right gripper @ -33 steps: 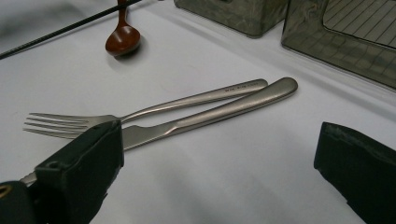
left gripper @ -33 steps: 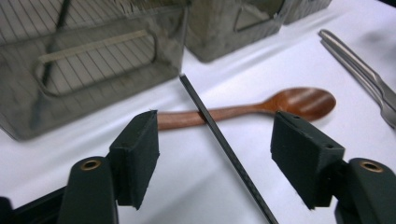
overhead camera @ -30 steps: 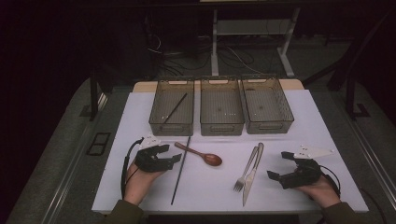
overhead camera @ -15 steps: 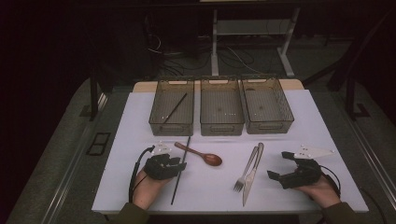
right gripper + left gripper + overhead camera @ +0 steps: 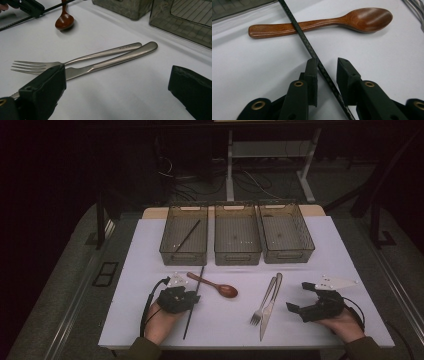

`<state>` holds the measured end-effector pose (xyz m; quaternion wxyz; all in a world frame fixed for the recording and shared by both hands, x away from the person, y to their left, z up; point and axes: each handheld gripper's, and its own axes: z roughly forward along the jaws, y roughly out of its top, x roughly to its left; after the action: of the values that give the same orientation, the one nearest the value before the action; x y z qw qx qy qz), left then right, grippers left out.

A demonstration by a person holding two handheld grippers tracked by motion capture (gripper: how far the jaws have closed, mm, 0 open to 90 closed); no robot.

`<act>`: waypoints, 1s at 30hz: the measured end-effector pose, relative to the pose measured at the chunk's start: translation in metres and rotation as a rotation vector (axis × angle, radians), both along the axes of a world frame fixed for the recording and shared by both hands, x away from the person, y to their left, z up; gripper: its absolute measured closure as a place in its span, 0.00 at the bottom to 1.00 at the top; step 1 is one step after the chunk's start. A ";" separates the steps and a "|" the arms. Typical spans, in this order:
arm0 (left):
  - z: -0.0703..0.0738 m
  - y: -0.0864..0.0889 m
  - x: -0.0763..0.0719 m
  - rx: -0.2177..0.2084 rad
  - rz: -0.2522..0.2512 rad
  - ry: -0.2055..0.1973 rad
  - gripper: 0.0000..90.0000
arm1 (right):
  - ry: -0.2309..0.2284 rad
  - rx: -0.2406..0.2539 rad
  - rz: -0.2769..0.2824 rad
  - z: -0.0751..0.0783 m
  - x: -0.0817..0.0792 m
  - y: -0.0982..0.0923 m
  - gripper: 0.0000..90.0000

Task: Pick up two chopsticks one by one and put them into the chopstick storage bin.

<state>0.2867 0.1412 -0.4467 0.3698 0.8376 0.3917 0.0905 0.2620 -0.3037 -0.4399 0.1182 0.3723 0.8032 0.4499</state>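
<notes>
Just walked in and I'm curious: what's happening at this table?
A person holds a gripper in each hand. The left gripper has just been closing its fingers around a black chopstick that lies across a wooden spoon; one finger touches it, the other has a gap. The right gripper rests open beside a fork and knife. Three trays sit behind, one holding another chopstick.

Both forearms reach in from the near edge, each hand wrapped around a black two-jaw hand-held gripper. The left hand-held gripper (image 5: 196, 299) sits low and level, its jaws just closing, narrow but not yet pressing together. The right hand-held gripper (image 5: 298, 296) points leftward, jaws spread wide, cable trailing behind the wrist.
</notes>
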 end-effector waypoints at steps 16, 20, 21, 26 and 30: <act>0.001 -0.001 0.001 0.000 -0.008 0.003 0.84 | -0.001 0.000 0.001 0.000 0.000 0.000 0.01; 0.002 -0.001 0.002 0.010 -0.007 -0.005 0.86 | 0.001 0.001 0.000 0.000 0.000 0.000 0.01; 0.002 0.000 0.002 0.014 -0.007 -0.006 0.87 | 0.000 0.002 0.000 0.000 0.000 0.000 0.01; 0.002 0.001 0.004 0.012 -0.006 -0.006 0.89 | 0.002 0.003 0.000 0.000 0.000 0.000 0.01; 0.003 0.002 0.004 0.007 -0.008 -0.003 0.92 | 0.001 0.003 0.001 0.001 0.000 0.000 0.01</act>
<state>0.2909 0.1432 -0.4442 0.3677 0.8404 0.3874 0.0919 0.2618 -0.3036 -0.4393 0.1169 0.3724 0.8028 0.4507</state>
